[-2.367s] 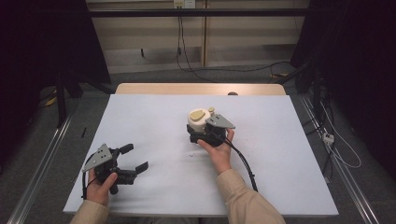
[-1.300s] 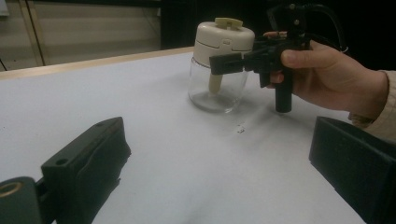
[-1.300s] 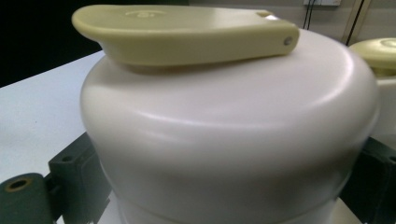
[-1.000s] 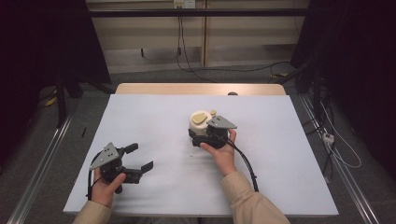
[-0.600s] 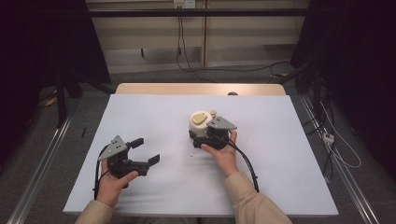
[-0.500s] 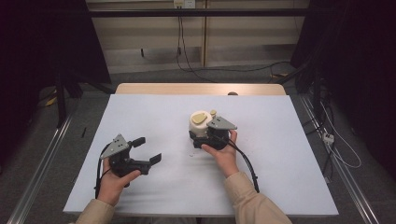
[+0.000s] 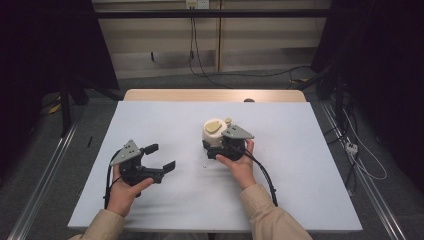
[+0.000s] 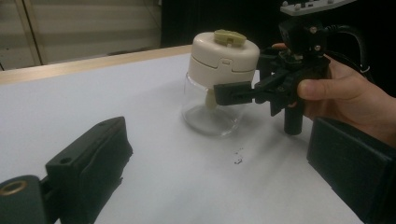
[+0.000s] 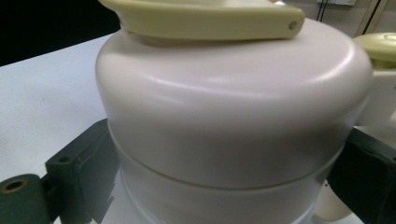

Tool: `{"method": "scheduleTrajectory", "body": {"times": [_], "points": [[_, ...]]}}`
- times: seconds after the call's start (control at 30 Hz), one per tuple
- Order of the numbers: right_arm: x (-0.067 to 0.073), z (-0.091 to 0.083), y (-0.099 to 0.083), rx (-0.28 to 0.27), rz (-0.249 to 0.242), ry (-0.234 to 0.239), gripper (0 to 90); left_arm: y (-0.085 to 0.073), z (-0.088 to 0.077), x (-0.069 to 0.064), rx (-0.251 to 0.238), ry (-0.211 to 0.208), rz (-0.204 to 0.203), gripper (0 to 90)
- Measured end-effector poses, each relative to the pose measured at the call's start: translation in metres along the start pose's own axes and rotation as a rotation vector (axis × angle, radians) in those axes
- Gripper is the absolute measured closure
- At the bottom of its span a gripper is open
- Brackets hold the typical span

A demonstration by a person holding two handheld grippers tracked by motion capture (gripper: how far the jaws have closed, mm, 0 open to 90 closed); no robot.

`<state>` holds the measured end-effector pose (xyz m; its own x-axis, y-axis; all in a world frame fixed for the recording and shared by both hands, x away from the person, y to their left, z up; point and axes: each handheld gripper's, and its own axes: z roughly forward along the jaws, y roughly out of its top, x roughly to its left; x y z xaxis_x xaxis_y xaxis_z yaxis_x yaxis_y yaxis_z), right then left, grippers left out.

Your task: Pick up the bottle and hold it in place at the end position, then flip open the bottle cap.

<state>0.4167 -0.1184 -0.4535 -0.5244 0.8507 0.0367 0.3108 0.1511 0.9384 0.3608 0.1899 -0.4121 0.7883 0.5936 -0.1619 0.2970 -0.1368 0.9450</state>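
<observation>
Leftward, near edge of white table (image 7: 310,150) — left gripper (image 7: 159,157), jaws spread, nothing between them. Right of centre — glass jar (image 8: 210,109) with cream lid (image 8: 225,56), upright, pinched by right gripper (image 7: 214,148).

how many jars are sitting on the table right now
1. A single glass jar with a cream lid stands upright near the table's middle, the right tongs closed around it. The left tongs are open, apart from it.

A white table (image 7: 300,165) bears small dark specks (image 8: 238,157); cables (image 7: 210,60) trail across the floor beyond.
</observation>
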Motion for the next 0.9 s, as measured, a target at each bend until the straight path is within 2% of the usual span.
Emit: {"method": "scheduleTrajectory", "body": {"times": [0.07, 0.9], "points": [[0.0, 0.0, 0.0, 0.0, 0.002, 0.003, 4.6, 0.001, 0.002, -0.001, 0.01, -0.002, 0.013, 5.3], [-0.001, 0.001, -0.001, 0.006, -0.001, 0.006, 4.6, 0.012, 0.018, -0.006, 0.027, -0.024, 0.024, 7.1]]}}
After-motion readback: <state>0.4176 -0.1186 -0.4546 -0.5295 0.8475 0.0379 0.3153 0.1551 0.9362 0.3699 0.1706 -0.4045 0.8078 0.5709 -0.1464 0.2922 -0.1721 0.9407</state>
